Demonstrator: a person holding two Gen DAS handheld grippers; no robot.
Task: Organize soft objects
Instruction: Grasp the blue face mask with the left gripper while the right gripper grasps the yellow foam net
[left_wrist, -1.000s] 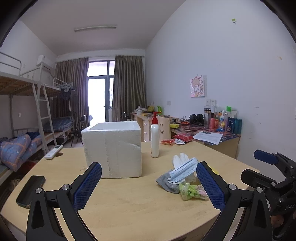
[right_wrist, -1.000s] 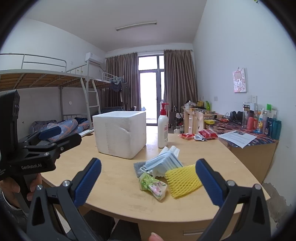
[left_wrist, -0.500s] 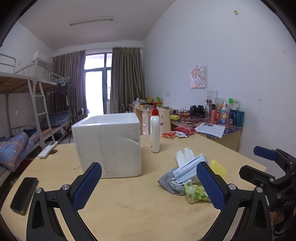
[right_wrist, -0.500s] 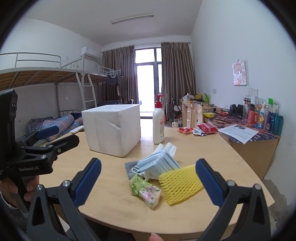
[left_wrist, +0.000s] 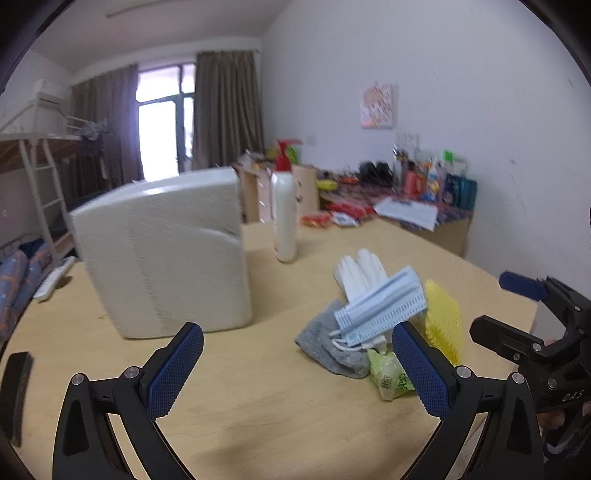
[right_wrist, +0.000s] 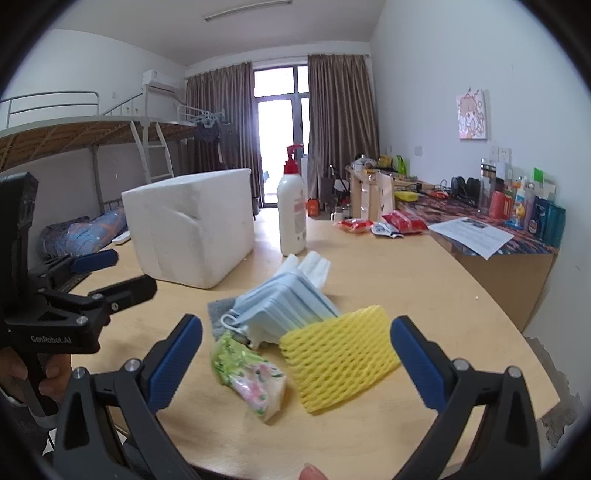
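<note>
We see a round, pale wooden counter (right_wrist: 424, 295) in a dormitory room, the largest thing before us. On it stands a white foam box (right_wrist: 192, 225), upright, toward the left. Just to the right of the box, a little farther back, stands a white pump bottle (right_wrist: 291, 214) with a red top.

Nearer to us lies a small heap of soft things, well apart from the box. A stack of pale blue face masks (right_wrist: 284, 306) rests on top of a white glove (left_wrist: 360, 269) and a grey cloth (left_wrist: 327, 345). A yellow foam net sleeve (right_wrist: 340, 358) lies touching the right side of the masks. A small green and pink floral packet (right_wrist: 251, 376) lies just in front of the masks, to the left of the net sleeve.

Our left tongs (left_wrist: 297, 367) hover above the counter with the blue pads spread wide, holding nothing; the grey cloth and packet sit by the right pad. Our right tongs (right_wrist: 295, 362) are likewise spread wide and empty, with the packet and net sleeve lying between the two pads in the right wrist view. A hand (right_wrist: 22, 373) grips the left tongs' handle at the left edge of that view.
</note>
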